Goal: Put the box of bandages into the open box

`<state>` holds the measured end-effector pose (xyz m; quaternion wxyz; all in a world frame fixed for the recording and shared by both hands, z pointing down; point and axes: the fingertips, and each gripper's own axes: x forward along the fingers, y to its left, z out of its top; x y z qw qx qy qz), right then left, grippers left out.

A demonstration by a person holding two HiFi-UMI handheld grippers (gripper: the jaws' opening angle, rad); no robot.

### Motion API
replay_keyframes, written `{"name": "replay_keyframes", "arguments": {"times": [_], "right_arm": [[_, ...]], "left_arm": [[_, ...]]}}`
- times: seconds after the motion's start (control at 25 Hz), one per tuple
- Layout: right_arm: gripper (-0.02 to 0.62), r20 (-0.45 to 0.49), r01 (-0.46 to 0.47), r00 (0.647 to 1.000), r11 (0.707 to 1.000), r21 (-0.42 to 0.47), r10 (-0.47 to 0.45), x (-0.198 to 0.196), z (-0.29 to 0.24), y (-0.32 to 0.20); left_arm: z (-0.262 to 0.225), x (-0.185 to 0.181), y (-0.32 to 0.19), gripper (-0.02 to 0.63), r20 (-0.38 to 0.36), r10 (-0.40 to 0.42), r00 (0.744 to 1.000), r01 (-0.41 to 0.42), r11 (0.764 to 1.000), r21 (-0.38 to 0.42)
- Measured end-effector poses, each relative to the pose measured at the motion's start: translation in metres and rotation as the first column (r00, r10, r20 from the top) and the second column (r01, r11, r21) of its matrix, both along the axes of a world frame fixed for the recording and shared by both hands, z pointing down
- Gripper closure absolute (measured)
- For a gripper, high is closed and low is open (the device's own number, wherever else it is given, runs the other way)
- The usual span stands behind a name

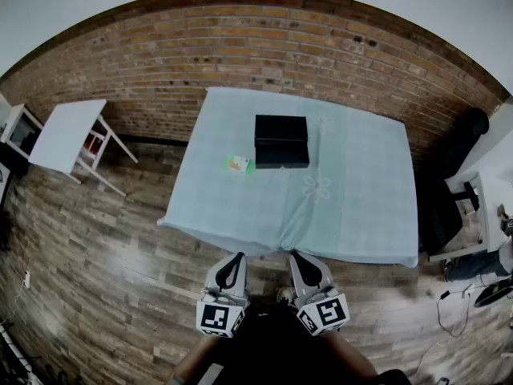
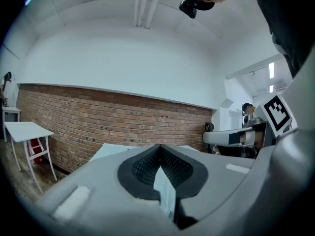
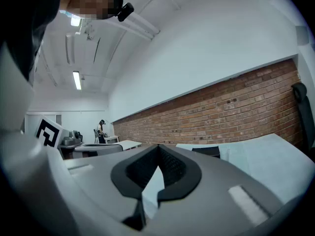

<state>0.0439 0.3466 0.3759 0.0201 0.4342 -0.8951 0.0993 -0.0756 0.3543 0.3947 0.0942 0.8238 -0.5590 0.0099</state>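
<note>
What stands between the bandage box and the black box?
Nothing visible does. The bandage box lies just left of the black box, with only bare cloth between them. From the left gripper and the right gripper to it, only cloth shows too.

A small green-and-white box of bandages (image 1: 239, 164) lies flat just beside the black open box (image 1: 281, 140) on the table (image 1: 353, 199).
</note>
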Motion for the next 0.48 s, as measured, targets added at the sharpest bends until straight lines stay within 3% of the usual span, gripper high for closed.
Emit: {"name": "replay_keyframes", "arguments": {"times": [0.48], "right_arm": [[0.595, 0.035, -0.001, 0.999, 1.0, -0.018, 0.002, -0.008, 0.002, 0.002]], "left_arm": [[0.003, -0.011, 0.006, 0.606, -0.01, -0.01, 1.0, 0.01, 1.0, -0.013]]}}
